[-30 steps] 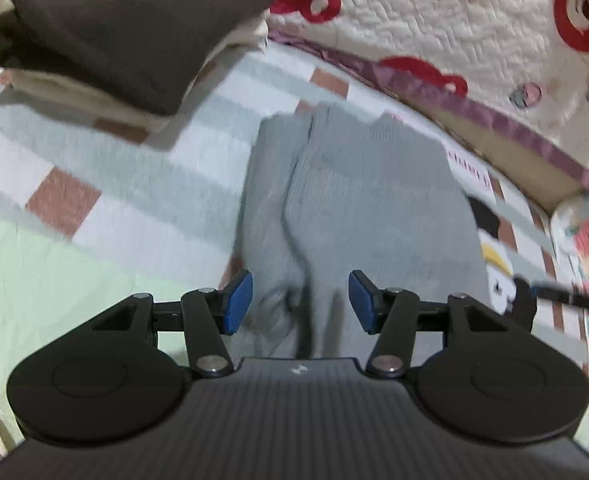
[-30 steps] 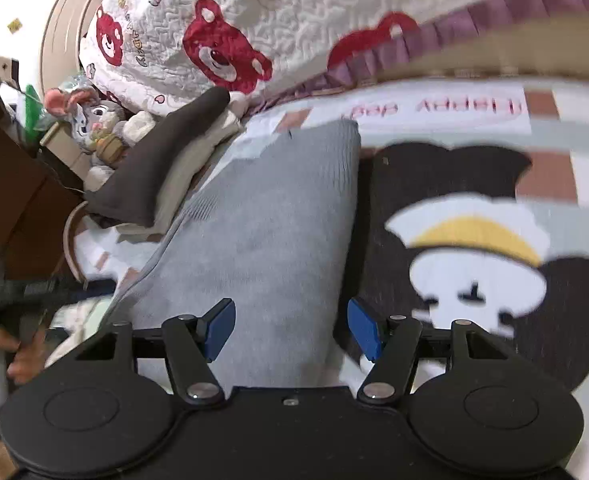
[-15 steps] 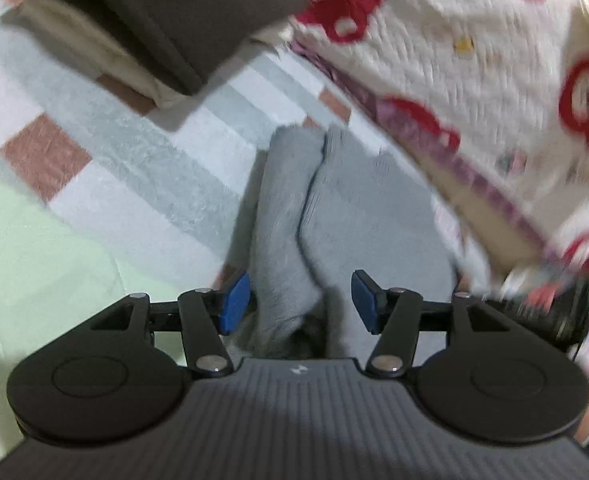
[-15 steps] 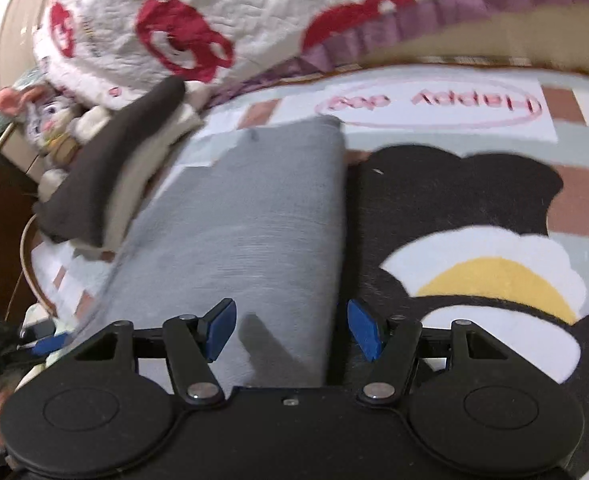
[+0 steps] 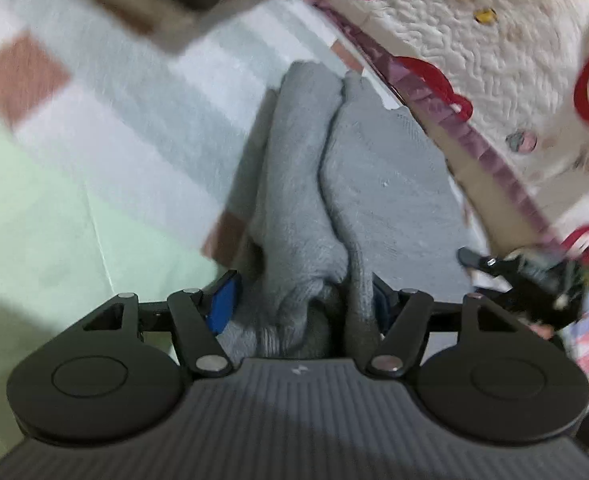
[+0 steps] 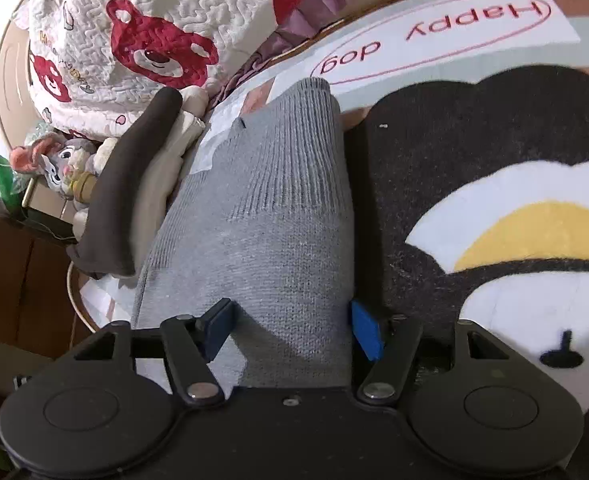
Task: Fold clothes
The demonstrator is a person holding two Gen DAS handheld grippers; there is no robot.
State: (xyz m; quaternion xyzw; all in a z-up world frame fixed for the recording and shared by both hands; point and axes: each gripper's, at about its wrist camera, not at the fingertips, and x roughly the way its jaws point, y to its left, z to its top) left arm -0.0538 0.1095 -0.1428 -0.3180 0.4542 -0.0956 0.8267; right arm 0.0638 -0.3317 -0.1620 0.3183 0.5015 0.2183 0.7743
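A folded grey knit garment [image 5: 374,184] lies on a patterned blanket [image 5: 94,128]. My left gripper [image 5: 300,304] is open, and the garment's bunched near end sits between its blue pads [image 5: 224,304], partly covering the right one. In the right wrist view the same garment [image 6: 278,216] runs away from me with a ribbed cuff at its far end. My right gripper [image 6: 292,330] is open and straddles the garment's near right edge. The right gripper [image 5: 526,280] also shows at the garment's far side in the left wrist view.
A stack of folded clothes [image 6: 126,184], dark brown over cream, lies left of the grey garment. A white quilt with red bears [image 6: 134,40] is heaped behind. Stuffed toys [image 6: 62,160] sit at far left. The blanket [image 6: 494,152] carries a dog picture and "Happy dog".
Both grippers have come down and forward onto the grey garment, whose near ends now lie between the fingers. The left wrist view has swung right. The finger gaps look unchanged.
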